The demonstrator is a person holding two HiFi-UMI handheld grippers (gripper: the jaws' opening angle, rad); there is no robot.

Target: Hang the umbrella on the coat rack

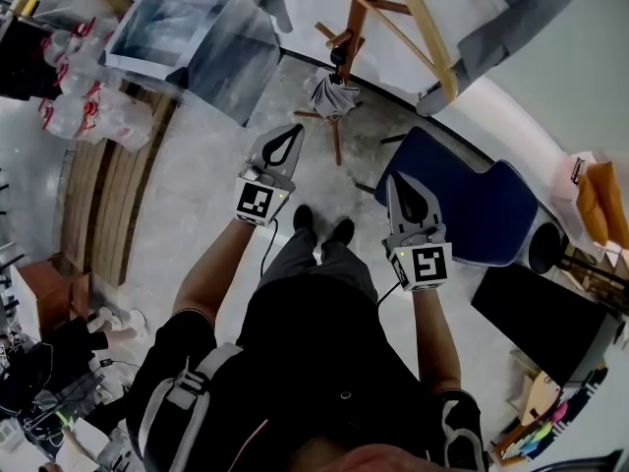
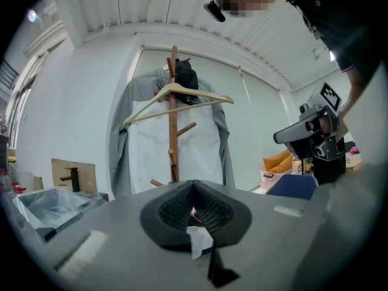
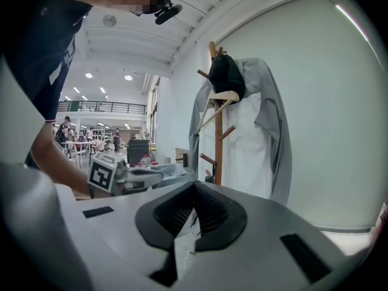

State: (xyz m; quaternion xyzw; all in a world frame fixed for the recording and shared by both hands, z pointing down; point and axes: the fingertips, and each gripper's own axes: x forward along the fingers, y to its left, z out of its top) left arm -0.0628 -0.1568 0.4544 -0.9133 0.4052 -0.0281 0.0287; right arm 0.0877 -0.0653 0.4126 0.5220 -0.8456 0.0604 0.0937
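Observation:
A folded grey umbrella [image 1: 332,94] hangs by its dark handle from a low peg of the wooden coat rack [image 1: 360,13]. Both grippers are apart from it, nearer the person. My left gripper [image 1: 296,129] is shut and empty, its tips pointing toward the umbrella. My right gripper [image 1: 391,181] is also shut on nothing, lower and to the right. In the left gripper view the closed jaws [image 2: 194,183] face the coat rack [image 2: 173,126]. The rack carries a wooden hanger [image 2: 179,96] and a grey coat [image 2: 218,144]. In the right gripper view the shut jaws [image 3: 195,184] point at the rack [image 3: 217,138]. Both gripper views hide the umbrella.
A blue chair [image 1: 472,209] stands right of the rack's base. A clear plastic box [image 1: 187,37] sits at the upper left above wooden slats [image 1: 108,195]. A black case [image 1: 545,323] lies lower right. The person's shoes [image 1: 320,226] stand between the grippers.

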